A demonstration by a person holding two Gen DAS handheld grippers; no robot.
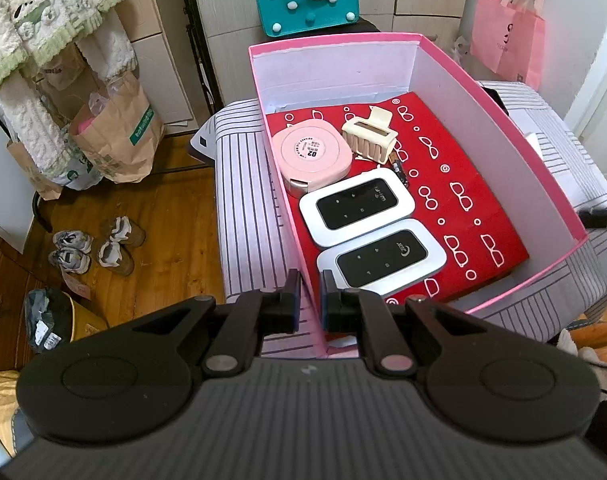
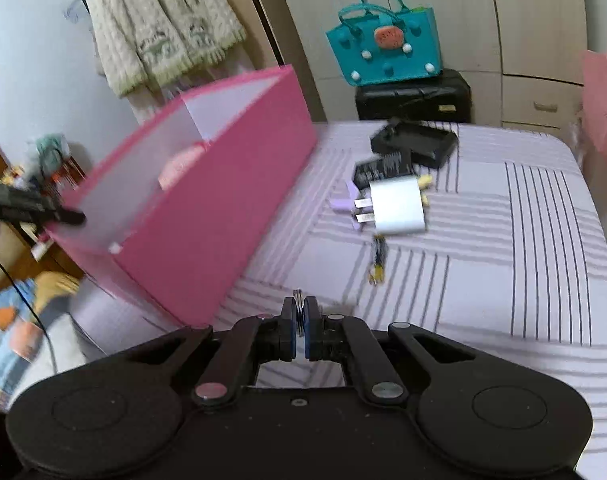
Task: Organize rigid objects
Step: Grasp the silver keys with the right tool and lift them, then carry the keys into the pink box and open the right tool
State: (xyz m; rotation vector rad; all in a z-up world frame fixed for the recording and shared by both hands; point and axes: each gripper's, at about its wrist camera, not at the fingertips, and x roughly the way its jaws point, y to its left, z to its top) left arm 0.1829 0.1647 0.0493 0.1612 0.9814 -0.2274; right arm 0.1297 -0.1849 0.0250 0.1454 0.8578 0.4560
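While the left gripper point(image 1: 310, 300) pinches the pink box's point(image 1: 499, 128) near wall at 6 o'clock, 2 routers point(image 1: 357, 208) lie inside. At right, the right gripper point(image 2: 300, 320) clamps a thin metal ring point(image 2: 299, 304); it could slip out.

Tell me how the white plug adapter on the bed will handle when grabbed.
The white plug adapter looks like a rigid, smooth block, so probably stiff but somewhat slippery. It lies flat on the striped bedcover, unlikely to roll.
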